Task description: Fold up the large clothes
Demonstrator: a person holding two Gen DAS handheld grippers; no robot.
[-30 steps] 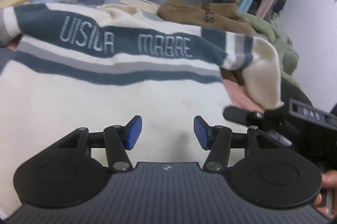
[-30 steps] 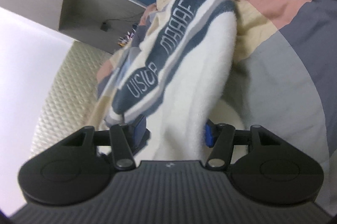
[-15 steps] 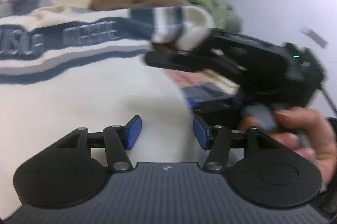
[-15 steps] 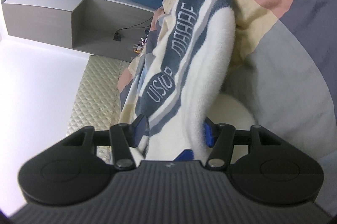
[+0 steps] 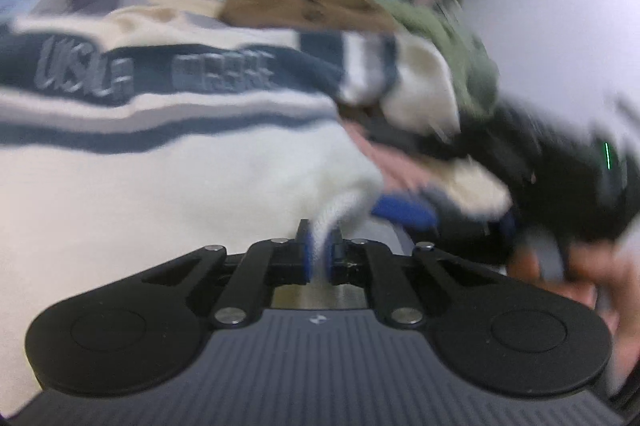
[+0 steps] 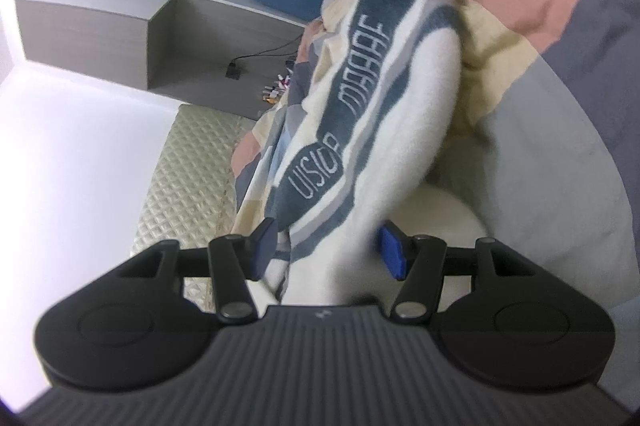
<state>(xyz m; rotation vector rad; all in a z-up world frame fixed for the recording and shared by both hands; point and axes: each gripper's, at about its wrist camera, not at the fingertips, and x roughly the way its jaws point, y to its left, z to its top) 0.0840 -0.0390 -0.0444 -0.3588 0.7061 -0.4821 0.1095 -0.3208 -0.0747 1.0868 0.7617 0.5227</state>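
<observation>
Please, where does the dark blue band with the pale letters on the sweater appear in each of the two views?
Left wrist: blue lettered band runs across the upper left, blurred.
Right wrist: it runs diagonally up the centre.
Shared landmark: cream sweater that bears the band.

Each gripper, the left gripper and the right gripper, was built of matte black plastic. A ribbed dark grey housing with a small pale logo was seen nearest the camera, flanked by two round black discs. Black link arms were pinned with silver screws. The fingers were faced with blue pads. In the left wrist view, a green light was lit on the right gripper's black body, and a bare hand was blurred.
</observation>
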